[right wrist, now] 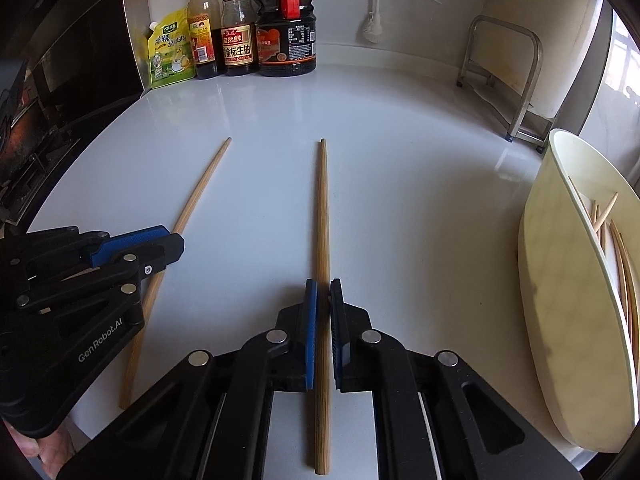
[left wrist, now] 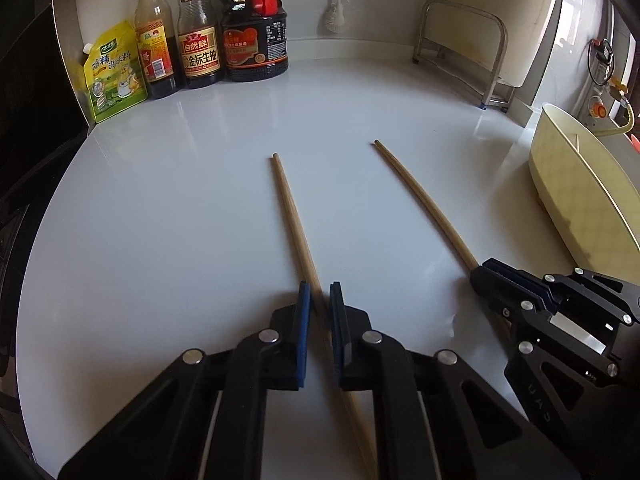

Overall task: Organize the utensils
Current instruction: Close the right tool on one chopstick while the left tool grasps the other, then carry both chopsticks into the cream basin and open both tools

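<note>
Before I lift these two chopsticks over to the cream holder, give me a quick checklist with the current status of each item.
1. Left gripper shut on left chopstick: ok.
2. Right gripper shut on right chopstick: ok.
3. Grip near the middle of each stick: not ok, both are held toward the near end.
4. Counter free between sticks and cream holder: ok.
5. Room in the holder: ok, only a few chopsticks inside.
6. Sticks lifted off the counter: cannot tell.

- Glossy white table point(left wrist: 200, 200), smooth and reflective
- Matt wooden chopsticks point(right wrist: 323, 208) (pale grain)
- Brushed metal rack point(left wrist: 464, 40)
- Cream plastic holder point(right wrist: 560, 300)
</note>
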Tool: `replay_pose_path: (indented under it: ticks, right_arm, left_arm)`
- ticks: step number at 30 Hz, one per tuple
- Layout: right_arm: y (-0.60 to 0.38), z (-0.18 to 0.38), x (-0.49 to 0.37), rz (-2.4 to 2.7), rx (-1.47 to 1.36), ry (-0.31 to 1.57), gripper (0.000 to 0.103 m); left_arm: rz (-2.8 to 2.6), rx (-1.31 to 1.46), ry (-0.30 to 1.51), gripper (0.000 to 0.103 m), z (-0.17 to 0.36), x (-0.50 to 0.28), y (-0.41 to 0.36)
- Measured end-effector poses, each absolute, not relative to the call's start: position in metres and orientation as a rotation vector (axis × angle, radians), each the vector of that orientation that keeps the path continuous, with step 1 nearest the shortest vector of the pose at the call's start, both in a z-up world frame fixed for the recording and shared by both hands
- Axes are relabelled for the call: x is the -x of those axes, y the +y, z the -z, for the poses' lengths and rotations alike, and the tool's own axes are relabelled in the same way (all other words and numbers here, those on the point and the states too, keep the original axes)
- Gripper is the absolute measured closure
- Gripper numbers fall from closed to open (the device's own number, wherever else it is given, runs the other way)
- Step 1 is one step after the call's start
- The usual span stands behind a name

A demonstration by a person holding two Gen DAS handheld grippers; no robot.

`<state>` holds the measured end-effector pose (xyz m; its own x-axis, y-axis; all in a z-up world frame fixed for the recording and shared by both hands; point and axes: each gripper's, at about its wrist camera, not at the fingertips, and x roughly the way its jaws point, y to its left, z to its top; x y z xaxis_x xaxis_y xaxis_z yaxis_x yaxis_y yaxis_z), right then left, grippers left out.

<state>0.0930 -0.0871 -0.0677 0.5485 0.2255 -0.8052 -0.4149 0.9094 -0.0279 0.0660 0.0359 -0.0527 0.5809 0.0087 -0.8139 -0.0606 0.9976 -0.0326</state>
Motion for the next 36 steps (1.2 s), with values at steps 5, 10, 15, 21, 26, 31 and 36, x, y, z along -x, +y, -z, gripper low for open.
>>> replay_pose_path:
  ticks: [5,10,15,21,26,31,36]
  right_arm:
    - [-0.094,0.065,-0.094,-0.379,0.171,0.929,0.097]
    - [-0.104,0.049,-0.089,-0.386,0.111,0.894,0.097]
    - [-0.112,0.032,-0.083,-0.389,0.073,0.863,0.097]
    - [-0.127,0.010,-0.080,-0.375,0.023,0.821,0.097]
    - [-0.148,-0.013,-0.078,-0.346,-0.028,0.778,0.097]
    - [-0.181,-0.038,-0.076,-0.298,-0.084,0.721,0.097]
    - [-0.232,-0.049,-0.079,-0.206,-0.162,0.699,0.097]
  left_arm:
    - [-0.025,0.086,0.964,0.096,0.052,-0.066,0.040]
    - [-0.007,0.098,0.951,0.096,0.041,-0.064,0.041]
    - [0.004,0.089,0.918,0.096,0.023,-0.063,0.038]
    - [0.031,0.081,0.889,0.096,0.004,-0.066,0.031]
    - [0.086,0.077,0.853,0.096,-0.020,-0.073,0.014]
    - [0.167,0.042,0.807,0.096,-0.048,-0.080,-0.020]
    - [0.268,-0.012,0.759,0.096,-0.073,-0.089,-0.070]
